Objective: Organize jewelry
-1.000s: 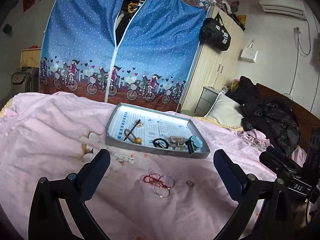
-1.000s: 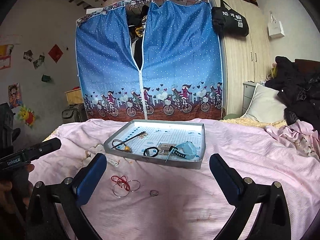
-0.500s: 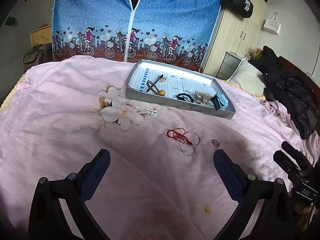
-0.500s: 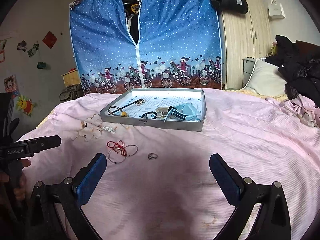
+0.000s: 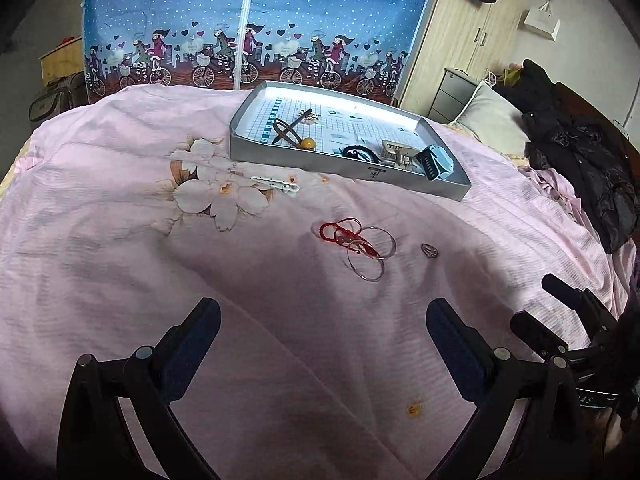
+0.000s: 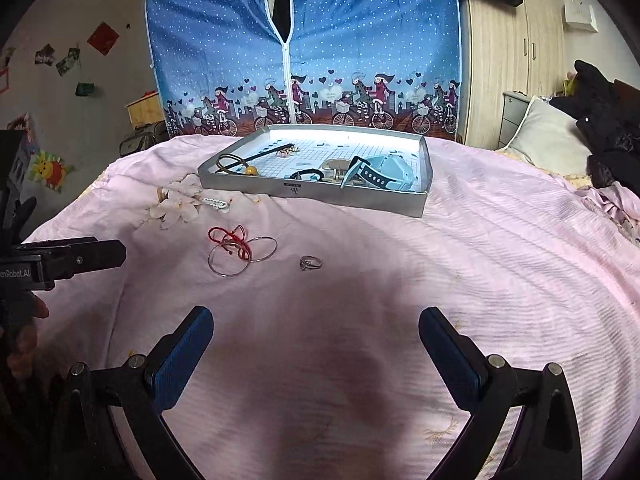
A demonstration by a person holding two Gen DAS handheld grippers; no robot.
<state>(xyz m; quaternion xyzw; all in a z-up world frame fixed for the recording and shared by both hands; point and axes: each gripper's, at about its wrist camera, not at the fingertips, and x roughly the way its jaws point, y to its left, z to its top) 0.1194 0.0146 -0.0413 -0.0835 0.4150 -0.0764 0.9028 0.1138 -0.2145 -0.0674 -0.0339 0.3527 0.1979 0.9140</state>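
Pink bedspread (image 5: 120, 280), flower print near its left side.

Grey tray (image 5: 344, 162) toward the far edge of the bed, holding: stick with amber bead (image 5: 307, 143), black band (image 5: 360, 153), beige clip (image 5: 398, 154), pale blue watch (image 6: 380, 174).

Loose on the bedspread, in front of the tray:
- white hair clip (image 5: 276, 184), just beside the flower print;
- red cord (image 5: 344, 234) tangled with two thin metal hoops (image 5: 366, 264);
- ring (image 5: 429, 250), near the hoops on their right, apart from them.

Left gripper (image 5: 322, 340): jaws wide apart, empty, over bare cloth at the near edge.
Right gripper (image 6: 314, 340): jaws wide apart, empty, likewise.
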